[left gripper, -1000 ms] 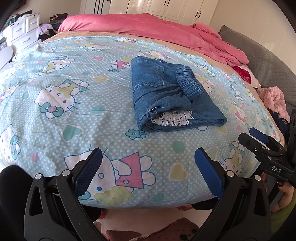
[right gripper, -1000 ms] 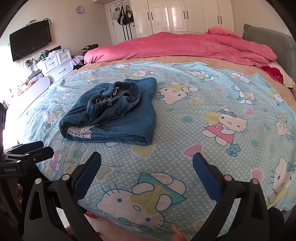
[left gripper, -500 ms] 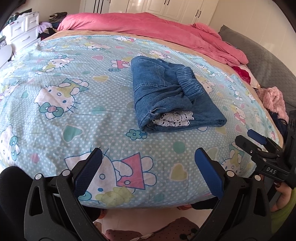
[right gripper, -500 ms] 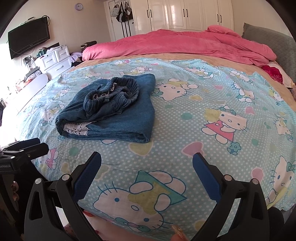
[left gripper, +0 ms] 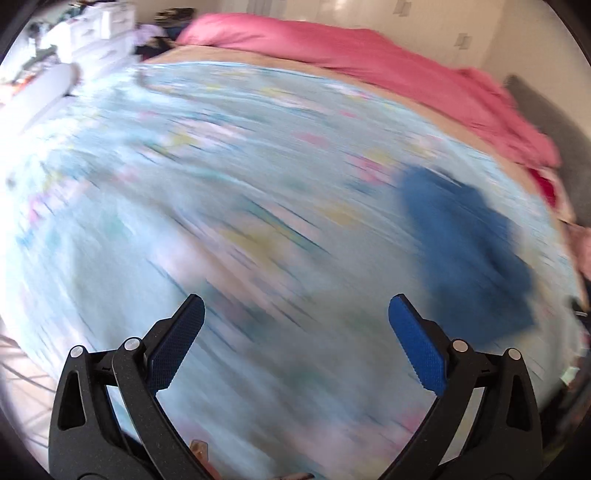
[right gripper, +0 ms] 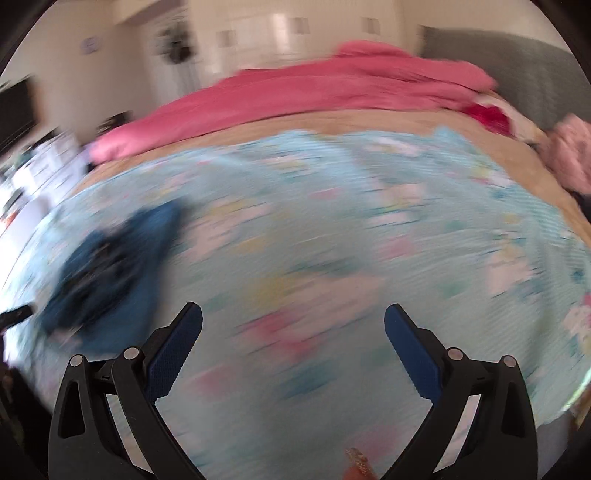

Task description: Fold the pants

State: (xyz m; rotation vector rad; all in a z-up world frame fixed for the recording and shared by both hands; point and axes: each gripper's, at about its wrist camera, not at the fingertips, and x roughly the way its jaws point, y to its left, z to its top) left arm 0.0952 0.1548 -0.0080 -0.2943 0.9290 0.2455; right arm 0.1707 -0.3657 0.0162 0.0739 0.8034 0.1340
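Note:
Both views are heavily motion-blurred. The folded blue denim pants (left gripper: 469, 251) lie on the light-blue patterned bed sheet (left gripper: 229, 206), at the right in the left wrist view and at the left in the right wrist view (right gripper: 114, 269). My left gripper (left gripper: 295, 314) is open and empty, well left of the pants. My right gripper (right gripper: 293, 321) is open and empty, right of the pants. Neither touches the pants.
A pink duvet (left gripper: 354, 62) lies bunched along the far side of the bed, also in the right wrist view (right gripper: 314, 92). A grey headboard (right gripper: 517, 59) is at the right. White drawers (left gripper: 96, 33) stand far left.
Both grippers have swung fast apart: the left one to the left, the right one to the right. The pants have slid to the edge of each view. Both stay open.

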